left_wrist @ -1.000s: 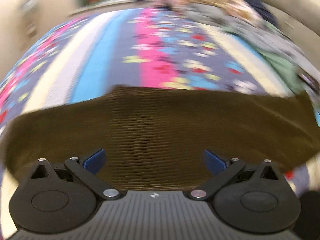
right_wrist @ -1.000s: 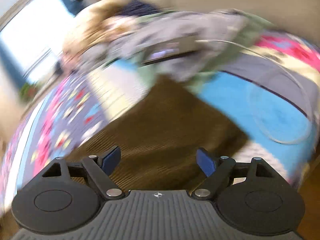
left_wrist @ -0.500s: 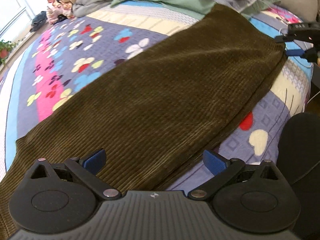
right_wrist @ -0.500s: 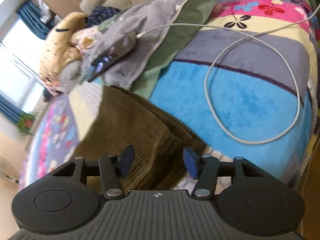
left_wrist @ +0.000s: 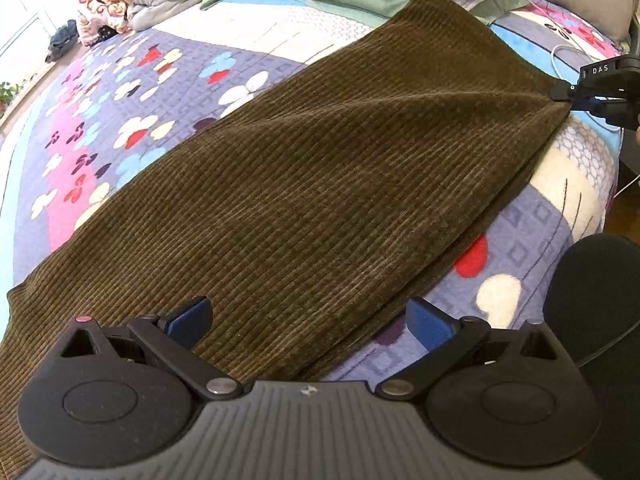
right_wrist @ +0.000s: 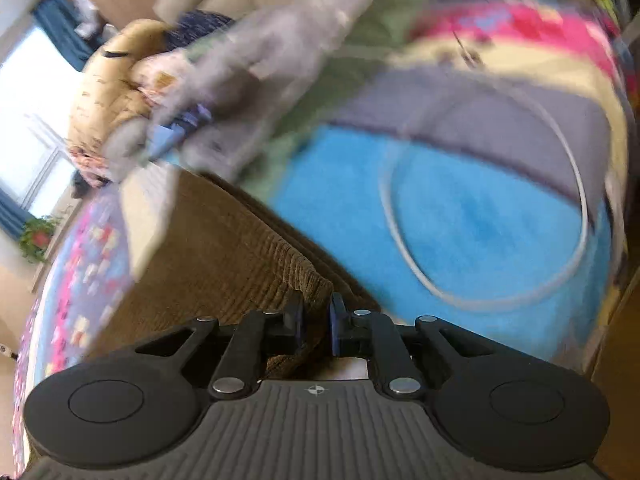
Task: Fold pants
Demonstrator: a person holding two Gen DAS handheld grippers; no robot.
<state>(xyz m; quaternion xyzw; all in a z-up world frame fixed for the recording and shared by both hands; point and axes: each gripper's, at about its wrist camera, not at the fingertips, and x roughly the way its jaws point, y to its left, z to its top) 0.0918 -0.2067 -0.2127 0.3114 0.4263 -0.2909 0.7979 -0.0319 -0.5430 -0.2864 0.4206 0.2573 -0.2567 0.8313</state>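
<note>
Right wrist view: right gripper has just been closing and now pinches a corner of the brown pants, which lie flat across the bed. Left gripper, jaws released, hovers over their 6 o'clock edge. A one-sided lift could drag and skew the fabric.

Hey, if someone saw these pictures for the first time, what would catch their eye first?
First the long brown corduroy pants, laid flat across a loud flowered bedspread. Next the right claw, whose jaws have just been closing and now pinch a corner of the pants, while the left claw stands open over their near edge. A white cable loops on the blue patch beyond.
</note>
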